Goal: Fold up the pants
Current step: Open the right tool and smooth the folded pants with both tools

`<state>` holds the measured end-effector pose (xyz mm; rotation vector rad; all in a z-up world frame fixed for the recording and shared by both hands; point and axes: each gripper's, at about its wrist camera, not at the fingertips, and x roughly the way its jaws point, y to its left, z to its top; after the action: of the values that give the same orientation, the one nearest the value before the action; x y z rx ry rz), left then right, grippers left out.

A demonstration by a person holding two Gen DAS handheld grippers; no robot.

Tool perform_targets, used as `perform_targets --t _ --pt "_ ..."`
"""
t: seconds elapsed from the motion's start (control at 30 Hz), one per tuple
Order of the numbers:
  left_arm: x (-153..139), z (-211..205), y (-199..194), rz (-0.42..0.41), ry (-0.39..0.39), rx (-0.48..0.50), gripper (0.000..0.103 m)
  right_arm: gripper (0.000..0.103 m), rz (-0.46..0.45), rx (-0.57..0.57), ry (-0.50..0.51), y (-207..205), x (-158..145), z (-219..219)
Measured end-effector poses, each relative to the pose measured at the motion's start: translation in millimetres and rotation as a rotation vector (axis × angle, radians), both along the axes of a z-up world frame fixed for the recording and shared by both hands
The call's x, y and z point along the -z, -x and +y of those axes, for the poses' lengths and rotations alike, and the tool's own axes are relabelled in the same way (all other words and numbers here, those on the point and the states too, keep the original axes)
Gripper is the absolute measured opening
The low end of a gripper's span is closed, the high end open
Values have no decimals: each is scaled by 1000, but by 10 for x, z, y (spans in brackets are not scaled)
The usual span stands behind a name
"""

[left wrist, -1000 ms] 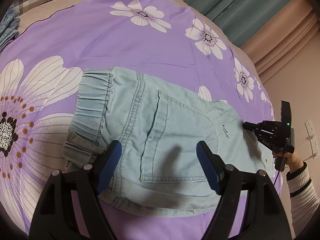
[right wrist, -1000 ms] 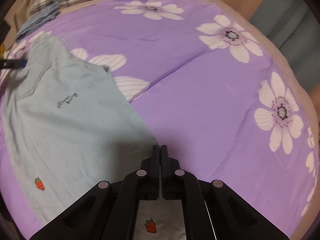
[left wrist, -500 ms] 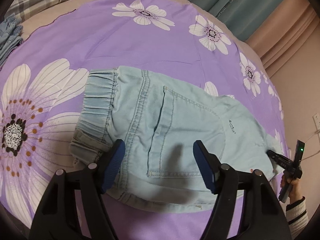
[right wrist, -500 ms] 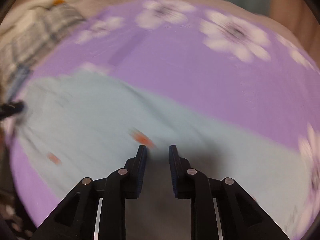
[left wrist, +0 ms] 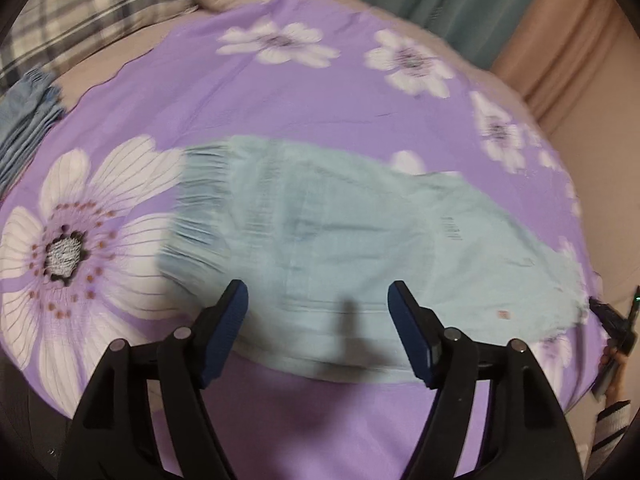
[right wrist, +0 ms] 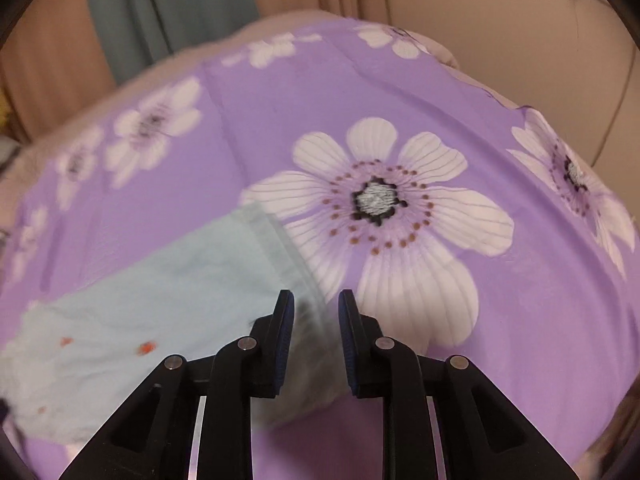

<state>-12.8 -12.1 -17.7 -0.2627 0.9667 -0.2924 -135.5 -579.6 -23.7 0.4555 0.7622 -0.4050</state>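
Across the middle of the bed [left wrist: 328, 92], on a purple sheet printed with big white flowers, the pale denim pants [left wrist: 360, 240] lay flat on their side, the gathered elastic waistband [left wrist: 200, 208] toward nine o'clock in the left wrist view and the leg running out toward four o'clock. The left gripper [left wrist: 318, 312] hovered over the seat area with its jaws spread wide and nothing between them. The right gripper [right wrist: 316, 320] stood above the hemmed leg end [right wrist: 276, 248], which lay at about ten o'clock from its tips in its own view; its jaws had just been opening to a narrow gap, and they pinched no cloth, though blur made the space between them hard to read. The pants looked light, soft and limp, so they would likely sag and crease from any single hold rather than keep shape; thin denim should not slip much against the blue pads [right wrist: 286, 320]. Sensible holds appeared to be the thicker hem at the leg end and the bunched waistband, where doubled fabric gives the pads something to bite. No containers were in sight; a plaid pillow [left wrist: 80, 12] lay at eleven o'clock and some other bluish folded cloth [left wrist: 28, 116] at ten o'clock in the left view.
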Motion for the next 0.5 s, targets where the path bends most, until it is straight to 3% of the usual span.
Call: perform_targets --t 0.13,0.27,0.33,0.4,0.5 --pt "-24 -400 99 -2 80 118 76 21 -72 -173 -53 42 71 517" --pt "197 -826 142 45 26 213 76 21 -104 -246 -164 -39 249 805" --pt "330 -853 139 73 -20 200 75 21 -47 -213 -128 -101 357 756" --pt "371 -801 160 76 -11 202 74 21 -60 -165 -164 -66 410 539" --pt "311 -753 189 61 -28 214 74 21 -77 24 -168 155 370 96"
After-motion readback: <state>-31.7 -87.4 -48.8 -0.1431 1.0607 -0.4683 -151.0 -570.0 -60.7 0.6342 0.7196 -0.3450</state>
